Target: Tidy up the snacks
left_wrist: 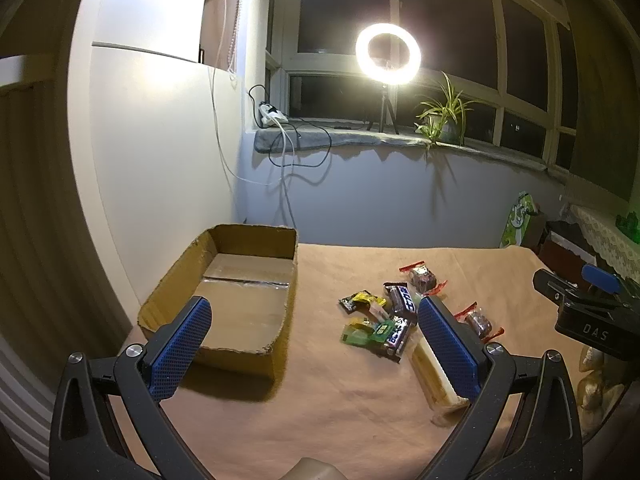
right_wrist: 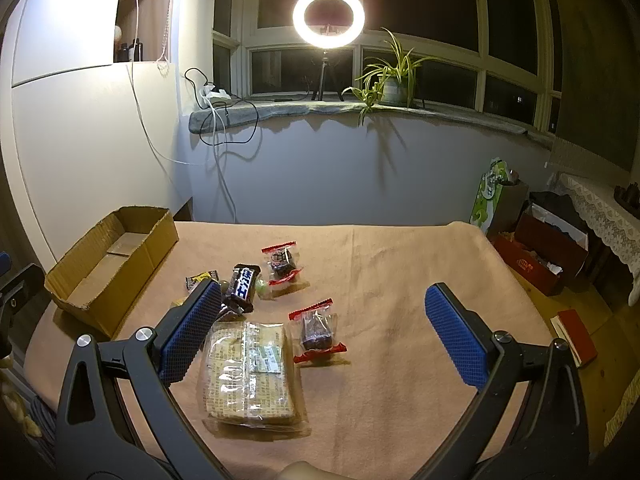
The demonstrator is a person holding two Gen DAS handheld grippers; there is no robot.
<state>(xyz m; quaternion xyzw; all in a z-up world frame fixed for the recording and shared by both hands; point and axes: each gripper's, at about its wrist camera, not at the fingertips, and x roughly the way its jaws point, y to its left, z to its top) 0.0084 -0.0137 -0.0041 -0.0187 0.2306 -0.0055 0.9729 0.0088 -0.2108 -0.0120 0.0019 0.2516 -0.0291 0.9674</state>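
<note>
An empty cardboard box (left_wrist: 224,292) (right_wrist: 100,268) stands at the left of the tan cloth-covered table (right_wrist: 400,280). Loose snacks lie in the middle: a cracker pack (right_wrist: 248,372) (left_wrist: 432,376), dark chocolate bars (right_wrist: 242,284) (left_wrist: 400,298), two red-ended candy packs (right_wrist: 316,328) (right_wrist: 282,262), a yellow-black packet (left_wrist: 362,300) and a green packet (left_wrist: 366,332). My left gripper (left_wrist: 312,344) is open and empty, above the table between box and snacks. My right gripper (right_wrist: 324,332) is open and empty, hovering over the cracker pack and nearer candy pack. The right gripper's body shows at the right edge of the left wrist view (left_wrist: 588,312).
A ring light on a tripod (right_wrist: 328,16), a potted plant (right_wrist: 392,76) and a power strip with cables (right_wrist: 212,96) stand on the windowsill behind the table. Boxes and a green bag (right_wrist: 492,196) sit on the floor to the right. A white cabinet (left_wrist: 152,140) stands left.
</note>
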